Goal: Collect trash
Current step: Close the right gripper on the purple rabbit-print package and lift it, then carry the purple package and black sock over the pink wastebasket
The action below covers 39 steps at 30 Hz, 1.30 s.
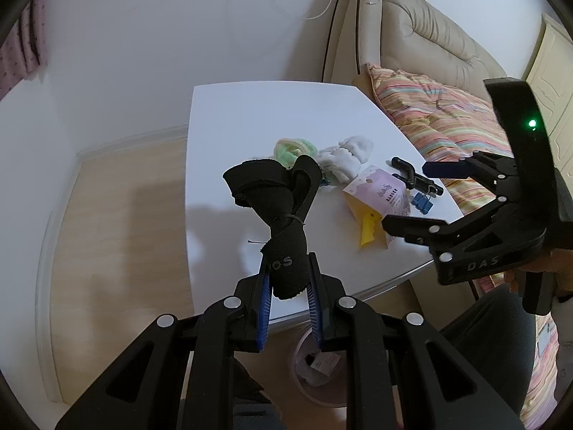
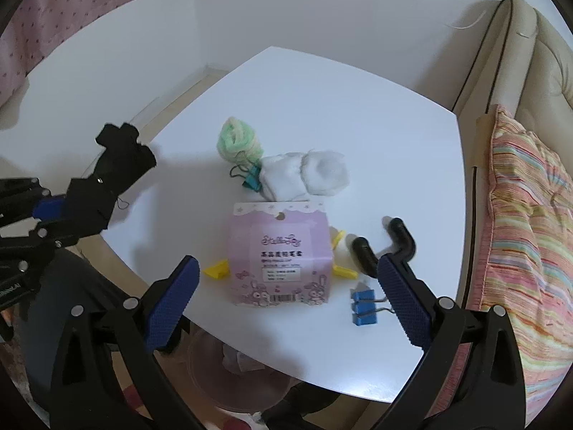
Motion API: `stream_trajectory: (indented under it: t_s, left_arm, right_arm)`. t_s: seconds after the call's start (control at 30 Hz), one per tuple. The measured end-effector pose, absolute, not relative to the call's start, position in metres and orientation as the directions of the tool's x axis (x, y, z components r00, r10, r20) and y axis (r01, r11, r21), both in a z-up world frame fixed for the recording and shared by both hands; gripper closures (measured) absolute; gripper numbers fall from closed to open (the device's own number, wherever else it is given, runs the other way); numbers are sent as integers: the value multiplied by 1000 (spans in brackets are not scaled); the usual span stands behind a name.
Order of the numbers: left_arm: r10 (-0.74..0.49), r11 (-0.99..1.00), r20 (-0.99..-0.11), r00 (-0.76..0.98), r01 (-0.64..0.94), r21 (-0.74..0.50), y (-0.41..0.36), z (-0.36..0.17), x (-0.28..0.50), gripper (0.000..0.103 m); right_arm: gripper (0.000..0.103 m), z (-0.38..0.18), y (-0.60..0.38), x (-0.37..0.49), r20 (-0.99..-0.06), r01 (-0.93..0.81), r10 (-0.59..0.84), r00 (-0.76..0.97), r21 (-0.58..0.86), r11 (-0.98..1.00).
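My left gripper (image 1: 288, 279) is shut on a bundled black sock (image 1: 283, 215) and holds it up over the near left part of the white table (image 1: 250, 114). In the right wrist view, sock (image 2: 107, 179) and gripper show at the left edge. My right gripper (image 2: 288, 268) is open wide above a pink printed package (image 2: 279, 254), with its pads on either side and not touching it. The package lies on yellow pieces (image 2: 215, 270). Behind it are a white sock bundle (image 2: 308, 175) and a green-yellow one (image 2: 238, 139).
Blue binder clips (image 2: 363, 308) and a black U-shaped hook (image 2: 397, 240) lie right of the package, and a teal clip (image 2: 252, 179) sits by the socks. A pink bin (image 1: 318, 369) with paper in it stands under the table's near edge. A striped cushion (image 2: 526, 215) lies on the sofa at right.
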<state>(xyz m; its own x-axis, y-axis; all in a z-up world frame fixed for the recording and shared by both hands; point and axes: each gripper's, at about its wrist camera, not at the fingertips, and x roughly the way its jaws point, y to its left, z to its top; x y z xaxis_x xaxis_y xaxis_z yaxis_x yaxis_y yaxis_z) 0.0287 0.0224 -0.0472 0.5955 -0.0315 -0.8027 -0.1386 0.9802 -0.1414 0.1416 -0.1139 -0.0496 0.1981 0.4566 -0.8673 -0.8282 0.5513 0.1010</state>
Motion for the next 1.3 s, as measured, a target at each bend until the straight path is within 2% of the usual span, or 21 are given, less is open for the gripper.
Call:
stream_trajectory:
  t_s: [0.1, 0.23, 0.27, 0.33, 1.3]
  left_arm:
    - [-31, 979, -803, 595, -142, -143, 24, -47, 27, 84]
    - [-31, 978, -804, 594, -147, -146, 27, -48, 26, 84]
    - [-32, 978, -804, 593, -148, -148, 27, -48, 26, 84]
    - [-32, 978, -804, 593, -148, -149, 27, -48, 26, 84]
    - [-38, 985, -791, 611, -111, -133, 14, -34, 27, 84]
  right_arm:
    - [7, -53, -109, 141, -871, -836, 454, 187, 101, 539]
    - [26, -58, -105, 145, -883, -838, 432, 187, 86, 539]
    - [28, -59, -105, 146, -885, -837, 426, 188, 83, 541]
    - [40, -61, -105, 146, -886, -836, 423, 190, 80, 543]
    - [40, 12, -145, 150, -723, -796, 609, 327, 137, 590]
